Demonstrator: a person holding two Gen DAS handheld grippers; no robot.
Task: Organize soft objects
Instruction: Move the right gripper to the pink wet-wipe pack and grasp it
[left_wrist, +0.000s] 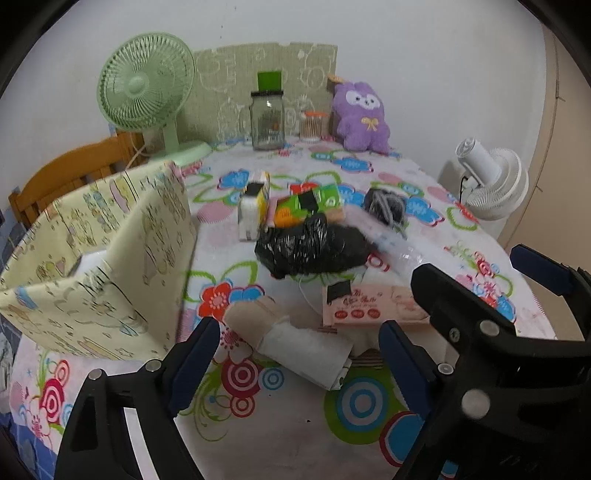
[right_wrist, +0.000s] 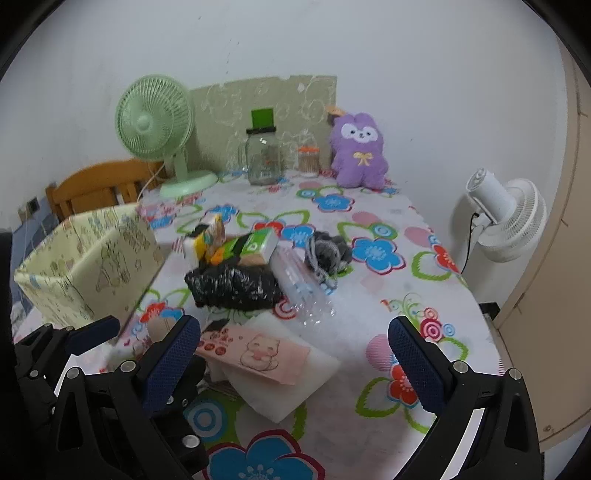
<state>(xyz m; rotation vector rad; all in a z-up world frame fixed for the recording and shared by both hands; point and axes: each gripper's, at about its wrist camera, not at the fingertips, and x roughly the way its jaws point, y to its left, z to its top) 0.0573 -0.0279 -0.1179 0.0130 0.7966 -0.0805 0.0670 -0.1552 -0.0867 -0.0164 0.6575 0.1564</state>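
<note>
Fabric bin (left_wrist: 110, 258) (open-topped) at table's (right_wrist: 424, 295) left edge.

A: Lighting noted as soft, even and fairly dim in both views; only faint shadows are cast on the tabletop (right_wrist: 369, 280).

B: Glare is seen on the black plastic bag (left_wrist: 314, 247). Motion blur is recorded on the clear wrap (right_wrist: 303, 291). Strong barrel distortion and black vignetting are observed at the corners.
</note>
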